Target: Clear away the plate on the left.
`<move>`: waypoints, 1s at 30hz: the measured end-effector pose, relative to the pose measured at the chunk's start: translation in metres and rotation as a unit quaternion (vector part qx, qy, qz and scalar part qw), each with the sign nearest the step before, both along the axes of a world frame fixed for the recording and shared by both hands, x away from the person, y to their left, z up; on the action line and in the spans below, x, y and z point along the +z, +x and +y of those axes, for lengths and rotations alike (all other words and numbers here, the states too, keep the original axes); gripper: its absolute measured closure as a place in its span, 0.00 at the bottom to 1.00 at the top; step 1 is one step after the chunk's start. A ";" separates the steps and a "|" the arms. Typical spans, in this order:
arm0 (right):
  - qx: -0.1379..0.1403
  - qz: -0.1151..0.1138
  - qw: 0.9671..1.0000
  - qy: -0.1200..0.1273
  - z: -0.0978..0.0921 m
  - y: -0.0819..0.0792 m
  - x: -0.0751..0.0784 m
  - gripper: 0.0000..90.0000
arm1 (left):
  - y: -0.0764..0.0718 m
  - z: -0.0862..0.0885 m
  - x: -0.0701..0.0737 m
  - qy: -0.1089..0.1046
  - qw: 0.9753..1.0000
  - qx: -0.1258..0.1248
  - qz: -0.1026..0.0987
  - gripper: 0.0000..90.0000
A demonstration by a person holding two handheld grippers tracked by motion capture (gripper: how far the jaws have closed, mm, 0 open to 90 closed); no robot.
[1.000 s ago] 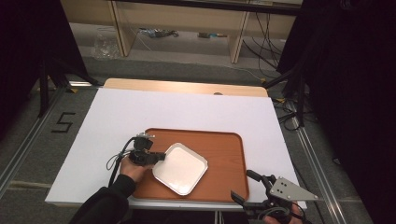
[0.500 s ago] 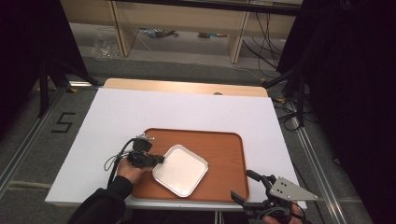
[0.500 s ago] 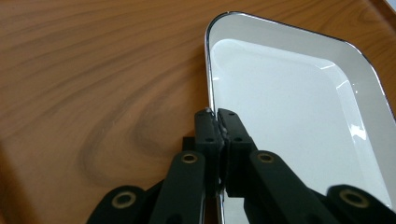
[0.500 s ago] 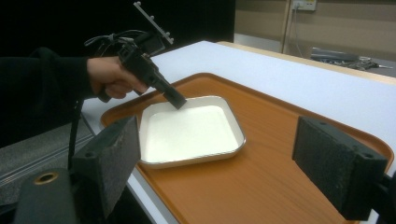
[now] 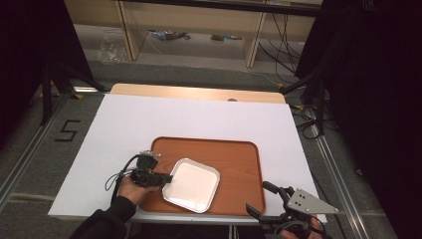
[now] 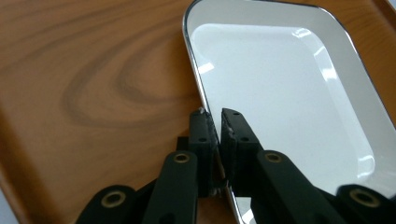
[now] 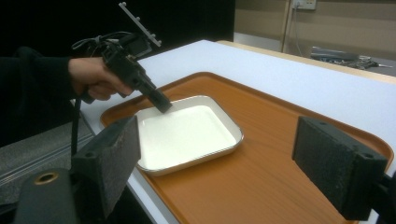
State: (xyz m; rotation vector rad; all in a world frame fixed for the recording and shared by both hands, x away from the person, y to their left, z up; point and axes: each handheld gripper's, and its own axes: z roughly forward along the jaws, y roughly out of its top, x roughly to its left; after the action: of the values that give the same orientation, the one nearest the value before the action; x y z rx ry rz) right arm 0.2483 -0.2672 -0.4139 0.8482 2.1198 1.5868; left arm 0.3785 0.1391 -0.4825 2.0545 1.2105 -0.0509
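One "5" mark (image 5: 67, 131) on floor; left tool (image 6: 215, 128) clamps white dish (image 6: 289, 93).

One white square enamel dish (image 5: 192, 184), one brown wooden tray (image 5: 234, 157), one white table (image 5: 149, 117), two black grippers counted.

A glossy white rectangular dish with a silvery rim (image 5: 191, 184) lies on a reddish-brown wood-grain tray (image 5: 239, 159) atop a plain white table sheet (image 5: 199, 117), gripped by black jaws.
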 end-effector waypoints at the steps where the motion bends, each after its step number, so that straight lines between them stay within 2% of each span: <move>1: 0.000 0.001 1.000 0.000 0.000 0.000 0.000 0.18 | -0.003 0.003 0.001 0.013 1.000 -0.014 0.000 0.90; 3: -0.001 0.001 1.000 -0.001 0.000 0.000 0.000 0.18 | -0.004 0.003 0.001 0.010 1.000 -0.009 0.000 0.89; 5: 0.000 0.000 1.000 0.000 0.000 0.000 0.000 0.18 | -0.009 0.003 0.000 -0.002 1.000 0.001 0.005 0.89; 6: 0.000 -0.001 1.000 0.004 0.001 0.000 0.000 0.18 | -0.010 0.006 0.001 0.008 1.000 -0.011 0.006 0.88; 7: 0.000 0.001 1.000 0.000 0.000 0.000 0.000 0.18 | -0.014 0.004 0.001 -0.003 1.000 0.005 0.007 0.87; 8: 0.000 0.001 1.000 -0.002 0.000 0.000 0.000 0.18 | -0.014 0.004 0.001 -0.003 1.000 0.005 0.007 0.87; 9: 0.000 0.000 1.000 0.000 0.000 0.000 0.000 0.18 | -0.017 0.007 0.001 0.002 1.000 -0.007 0.012 0.87; 10: 0.000 0.000 1.000 0.000 0.000 0.000 0.000 0.18 | -0.017 0.007 0.001 0.002 1.000 -0.007 0.012 0.86; 11: -0.002 -0.003 1.000 0.002 0.000 0.000 0.000 0.18 | -0.020 0.006 0.001 -0.011 1.000 -0.001 0.017 0.86; 13: 0.000 -0.003 1.000 -0.002 0.000 0.000 0.000 0.18 | -0.023 0.005 0.001 -0.018 1.000 0.000 0.024 0.85; 16: -0.002 0.004 1.000 -0.007 0.000 -0.001 0.000 0.18 | -0.025 0.005 0.001 -0.018 1.000 -0.004 0.024 0.86; 17: -0.002 0.001 1.000 -0.001 0.000 -0.001 0.000 0.18 | -0.027 0.003 0.001 -0.022 0.999 -0.003 0.025 0.85; 18: -0.004 -0.007 1.000 -0.005 0.000 0.000 0.000 0.18 | -0.027 0.003 0.002 -0.013 0.999 -0.012 0.027 0.85; 19: 0.002 0.004 1.000 -0.006 0.000 -0.001 0.000 0.18 | -0.028 0.002 0.002 -0.021 0.999 -0.010 0.029 0.84; 21: 0.000 0.011 1.000 -0.001 0.001 -0.002 0.000 0.18 | -0.029 0.000 0.001 -0.022 0.999 -0.015 0.032 0.84; 23: 0.001 0.006 1.000 -0.005 0.000 -0.001 0.000 0.18 | -0.030 -0.002 0.002 -0.025 0.999 -0.018 0.031 0.83; 24: -0.001 0.011 1.000 -0.001 0.001 -0.002 0.000 0.18 | -0.031 -0.004 0.002 -0.025 0.999 -0.021 0.033 0.83; 25: 0.000 0.005 1.000 -0.004 0.000 -0.001 0.000 0.18 | -0.031 -0.005 0.002 -0.025 0.999 -0.020 0.033 0.82; 26: -0.003 -0.010 1.000 -0.003 0.000 0.000 0.000 0.18 | -0.031 -0.005 0.002 -0.025 0.999 -0.020 0.033 0.82; 28: -0.004 -0.001 1.000 0.000 0.000 -0.001 0.000 0.18 | -0.032 -0.006 0.002 -0.027 0.999 -0.023 0.035 0.82; 29: 0.000 0.013 1.000 -0.001 0.001 -0.002 0.000 0.18 | -0.032 -0.008 0.002 -0.028 0.999 -0.026 0.034 0.82; 30: 0.000 0.013 1.000 -0.001 0.001 -0.002 0.000 0.18 | -0.032 -0.008 0.002 -0.028 0.999 -0.026 0.034 0.82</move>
State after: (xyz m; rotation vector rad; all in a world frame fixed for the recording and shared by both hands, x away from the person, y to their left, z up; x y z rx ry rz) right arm 0.2464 -0.2665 -0.4137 0.8730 2.1388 1.5807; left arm 0.3465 0.1313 -0.4809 2.0495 1.1830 -0.1777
